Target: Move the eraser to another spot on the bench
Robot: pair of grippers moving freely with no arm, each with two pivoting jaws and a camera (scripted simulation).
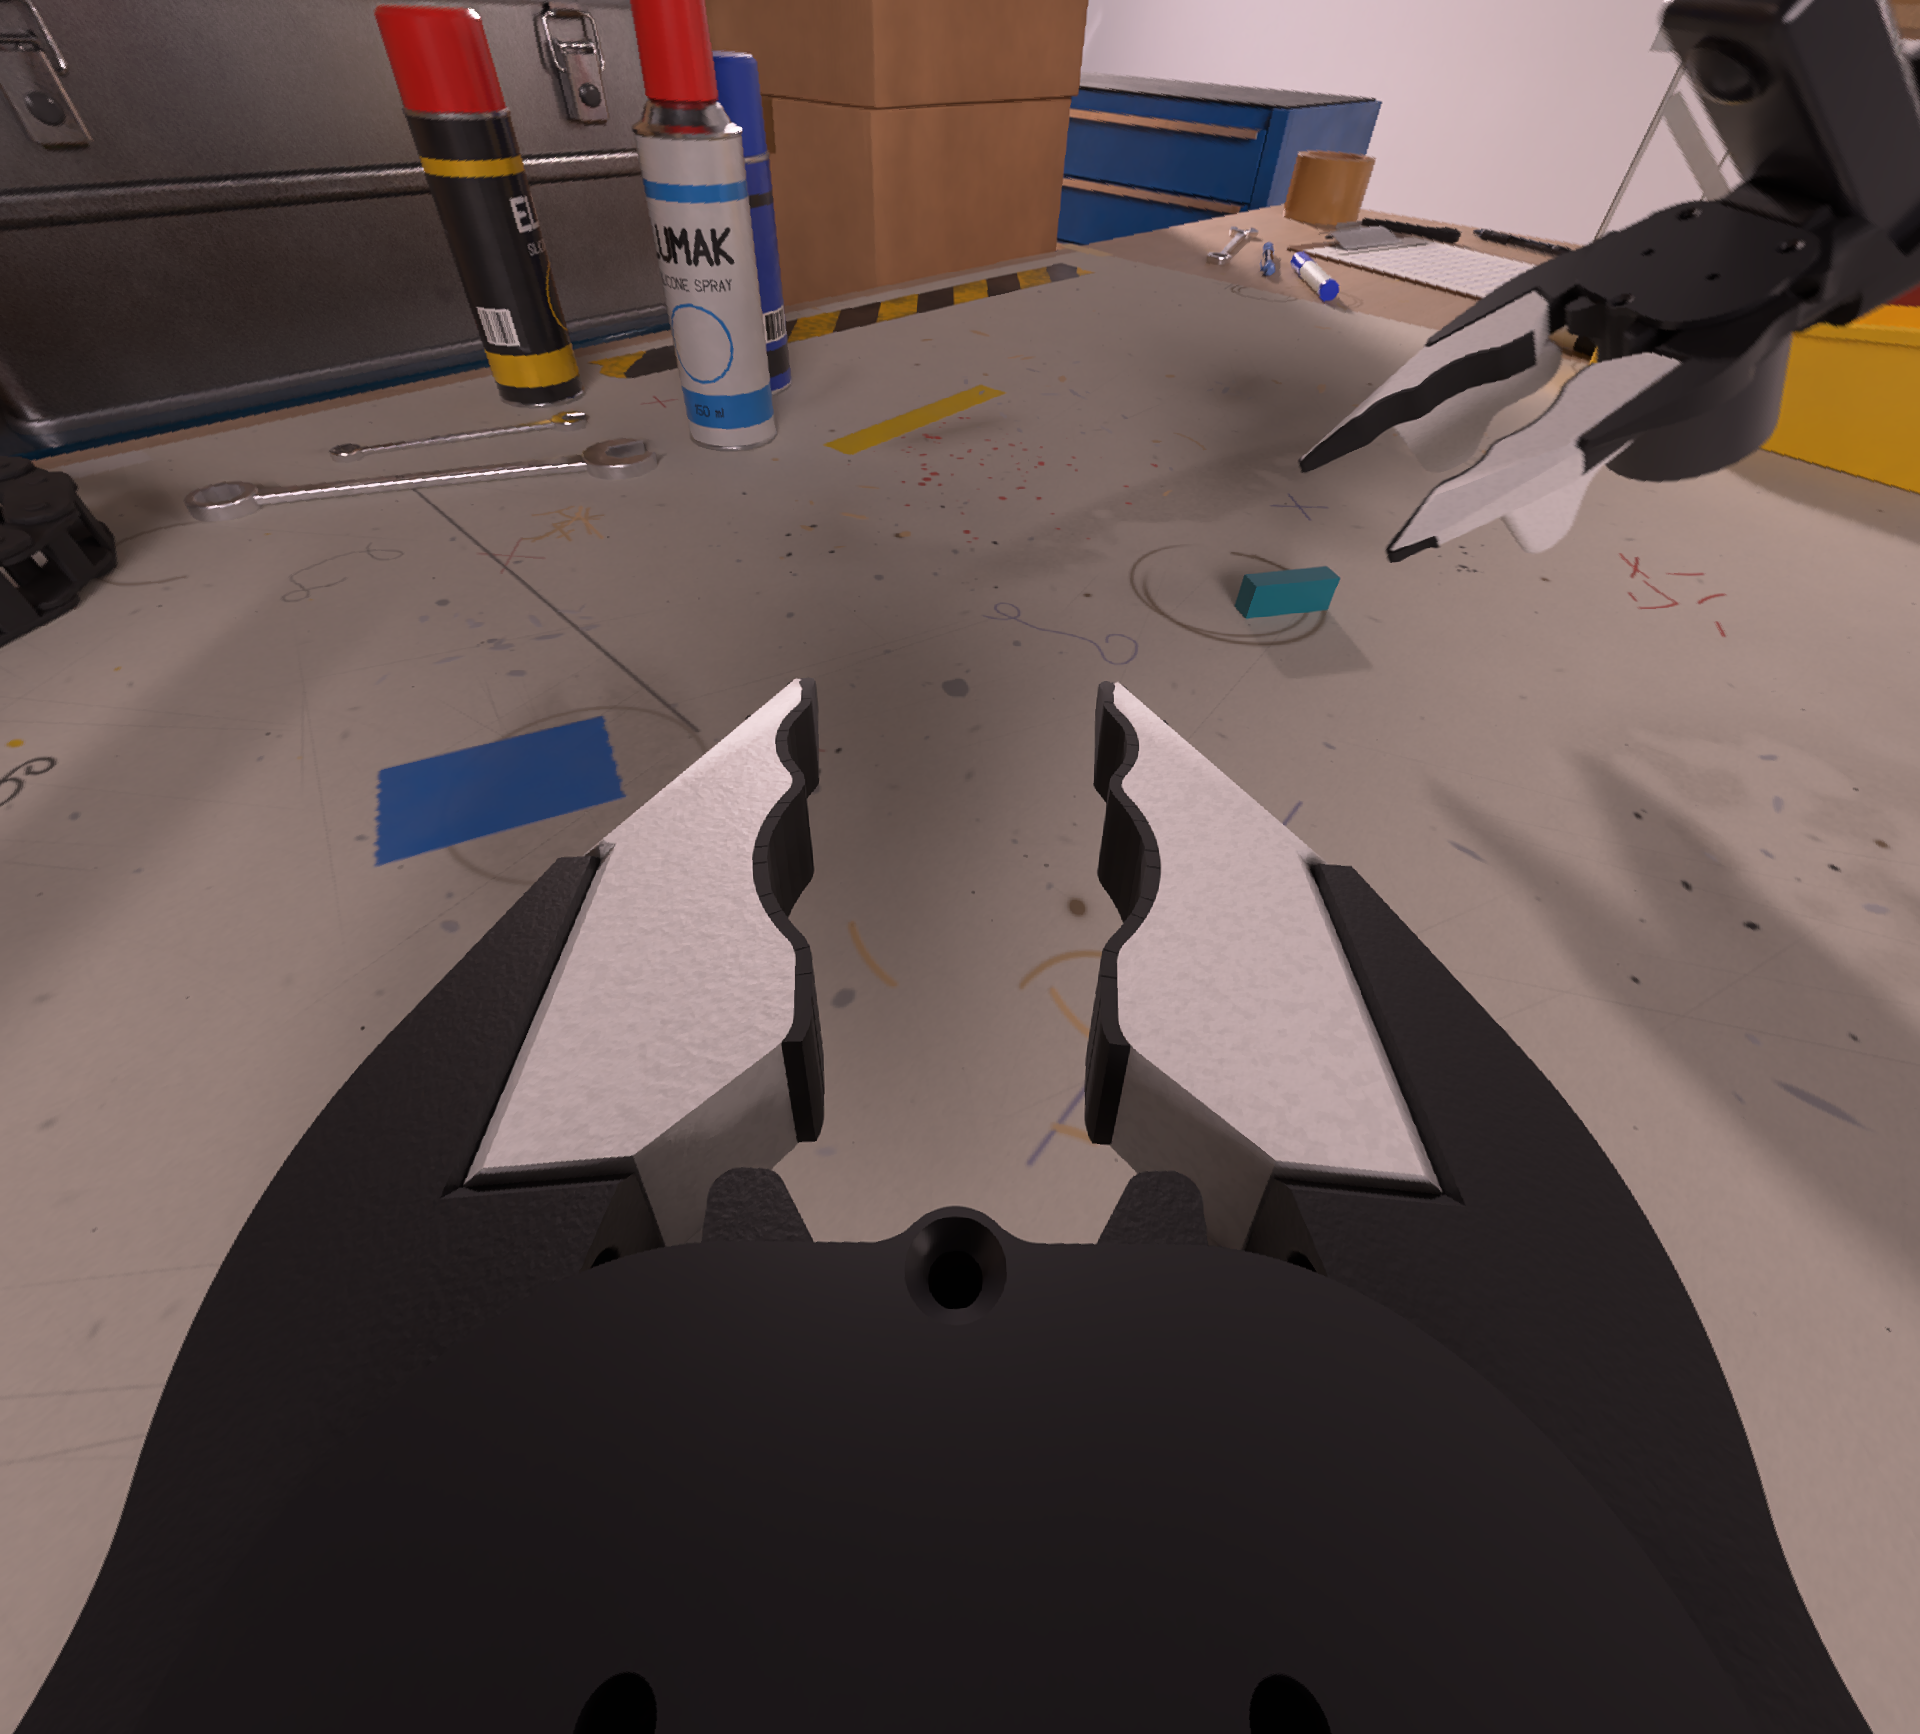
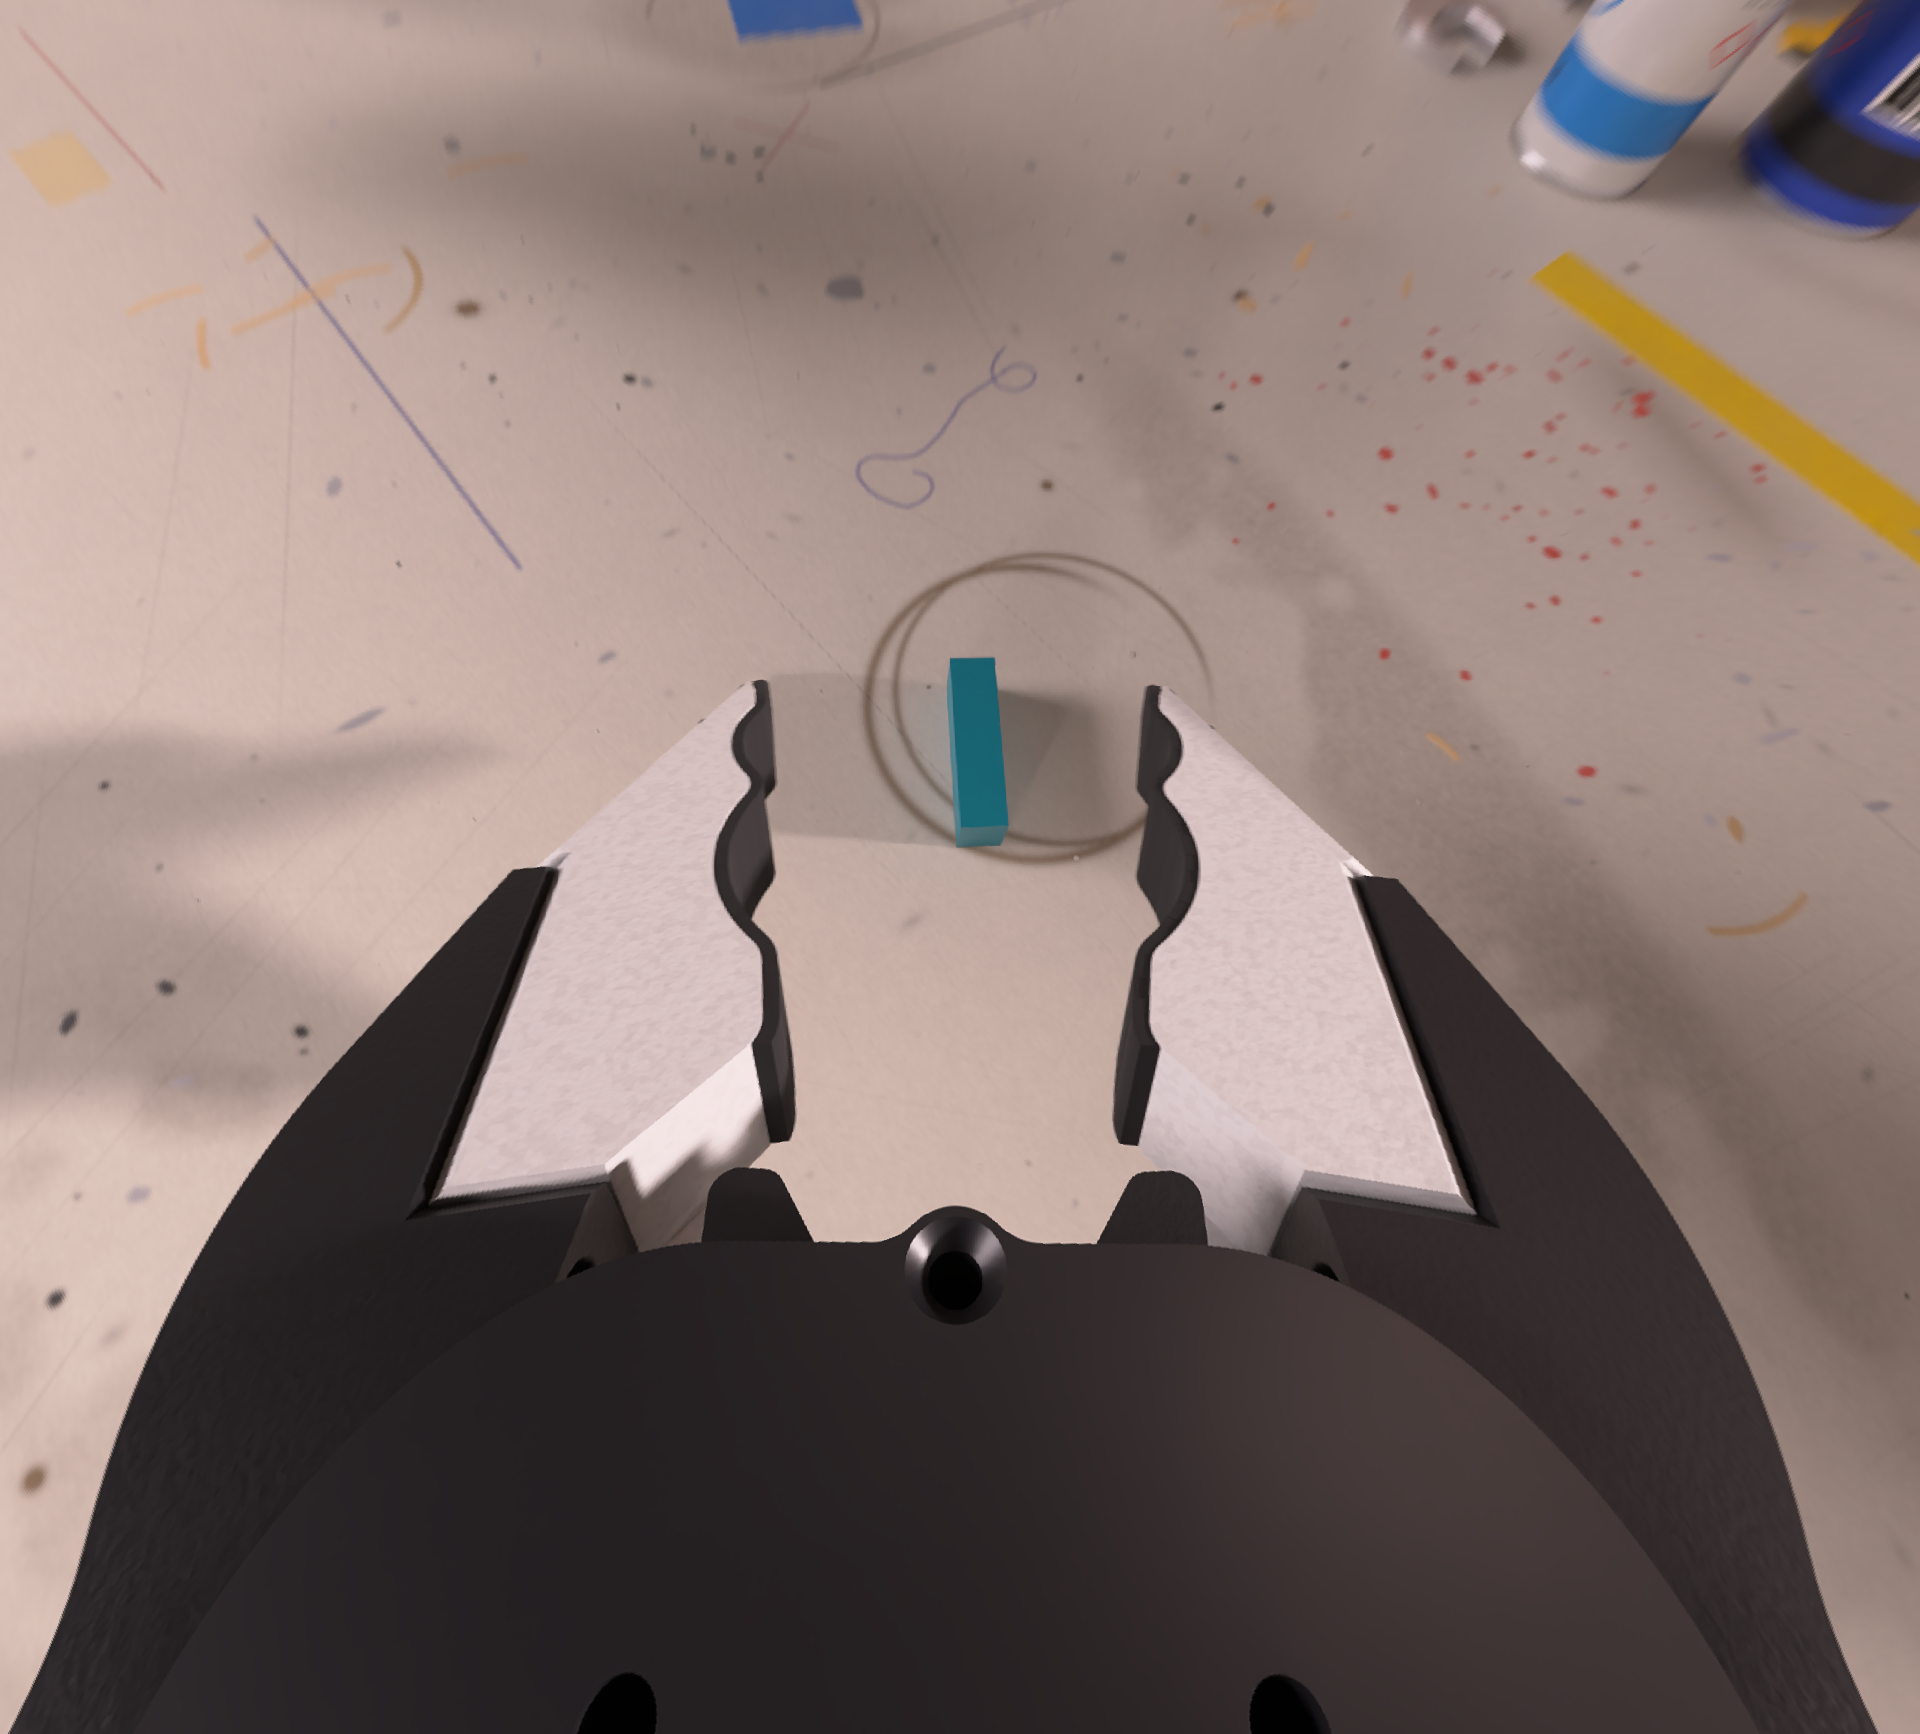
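The teal eraser (image 2: 978, 752) lies flat on the paint-flecked bench (image 2: 520, 853), inside a faint pencilled ring (image 2: 1039, 708). In the right wrist view it points lengthwise away from the camera and sits between and just past the fingertips, touching neither.

The right gripper (image 2: 954, 692) tilts steeply down at the bench with its jaws spread wide and nothing between them. From the left wrist view this same gripper (image 1: 1351, 505) hangs in the air just beside the eraser (image 1: 1286, 591), its tips angled down and to the left, clear of it.

The left gripper (image 1: 956, 687) is well apart from the eraser, held low and nearly level over bare bench (image 1: 1039, 489), jaws parted and empty.

Farther out, a patch of blue tape (image 1: 499, 789) is stuck to the bench left of the left gripper, and a strip of yellow tape (image 1: 914, 419) lies beyond it. Two wrenches (image 1: 416, 479) lie side by side near three upright spray cans: a black one with a red cap (image 1: 488, 230), a white one with a red cap (image 1: 701, 250) and a blue one (image 1: 764, 209) behind it. Behind them stands a closed grey metal toolbox (image 1: 260, 178); its contents cannot be seen. A yellow bin (image 1: 1849, 396) sits at the far right, mostly hidden by the right gripper. A roll of brown tape (image 1: 1328, 185) and a blue-capped marker (image 1: 1314, 276) rest at the far end.
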